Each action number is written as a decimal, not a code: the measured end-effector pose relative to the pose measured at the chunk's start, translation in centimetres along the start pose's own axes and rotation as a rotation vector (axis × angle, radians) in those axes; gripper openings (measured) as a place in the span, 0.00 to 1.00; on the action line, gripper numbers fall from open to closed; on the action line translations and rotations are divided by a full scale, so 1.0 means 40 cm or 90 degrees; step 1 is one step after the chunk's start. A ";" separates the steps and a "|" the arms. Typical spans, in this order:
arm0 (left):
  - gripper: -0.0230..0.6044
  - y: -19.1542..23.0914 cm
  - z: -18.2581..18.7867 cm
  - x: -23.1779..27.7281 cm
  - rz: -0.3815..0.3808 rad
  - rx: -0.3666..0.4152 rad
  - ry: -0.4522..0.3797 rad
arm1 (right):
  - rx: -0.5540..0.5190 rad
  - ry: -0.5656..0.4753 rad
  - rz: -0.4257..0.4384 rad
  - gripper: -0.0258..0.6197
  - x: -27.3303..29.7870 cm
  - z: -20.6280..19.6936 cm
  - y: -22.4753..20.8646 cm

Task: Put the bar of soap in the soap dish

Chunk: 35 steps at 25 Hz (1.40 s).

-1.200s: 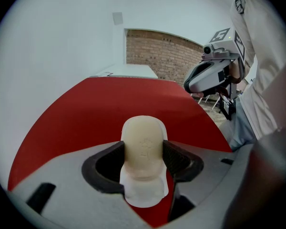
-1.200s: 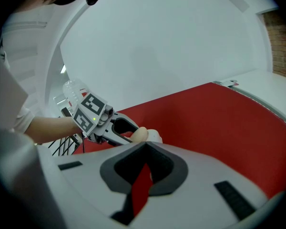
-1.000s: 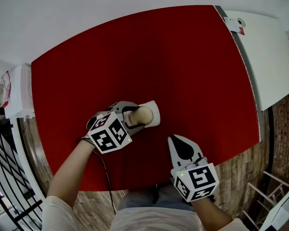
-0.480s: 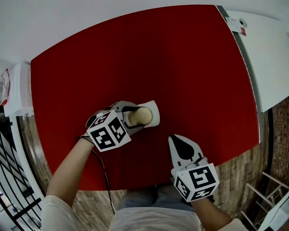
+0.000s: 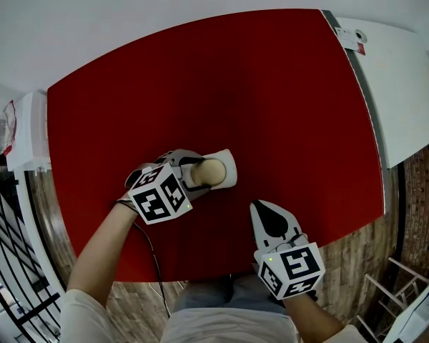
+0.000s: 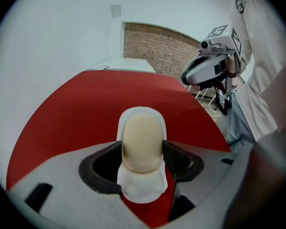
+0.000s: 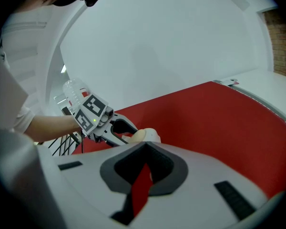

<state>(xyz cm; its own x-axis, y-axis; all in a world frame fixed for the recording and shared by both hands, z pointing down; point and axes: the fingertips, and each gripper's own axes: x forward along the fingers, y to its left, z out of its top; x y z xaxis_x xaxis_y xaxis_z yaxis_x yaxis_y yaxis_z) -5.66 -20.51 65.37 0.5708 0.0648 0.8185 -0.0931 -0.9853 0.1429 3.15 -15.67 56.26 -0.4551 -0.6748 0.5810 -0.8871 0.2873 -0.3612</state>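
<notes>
Both jaws of the left gripper [image 5: 199, 173] clamp the bar of soap [image 6: 143, 142], apparently seated in the soap dish [image 6: 142, 109] near the table's [image 5: 272, 84] front edge. Next comes opening and backing off. The right gripper [image 5: 261, 207] is closed and empty.

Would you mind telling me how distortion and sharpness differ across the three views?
Head view: even light and sharp, but the wide lens bows the red table's edges. Left gripper view: a black round border, with the soap crisp at centre. Right gripper view: dark corners, and a blurred white shirt close to the lens at left.
</notes>
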 end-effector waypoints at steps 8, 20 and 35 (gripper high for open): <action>0.45 -0.003 0.019 -0.038 0.030 -0.010 -0.017 | -0.014 -0.002 0.011 0.05 -0.015 0.015 0.024; 0.05 -0.076 0.099 -0.214 0.127 -0.101 -0.084 | -0.080 -0.013 0.032 0.05 -0.116 0.093 0.075; 0.05 -0.339 0.175 -0.507 0.434 -0.366 -0.276 | -0.139 -0.040 0.040 0.05 -0.308 0.162 0.173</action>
<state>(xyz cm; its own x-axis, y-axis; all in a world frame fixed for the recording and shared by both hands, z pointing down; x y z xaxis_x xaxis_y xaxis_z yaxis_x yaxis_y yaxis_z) -10.25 -9.59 42.94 0.4866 -0.6641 0.5676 -0.8287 -0.5566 0.0592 3.10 -9.77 41.89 -0.5105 -0.6903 0.5128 -0.8558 0.4657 -0.2251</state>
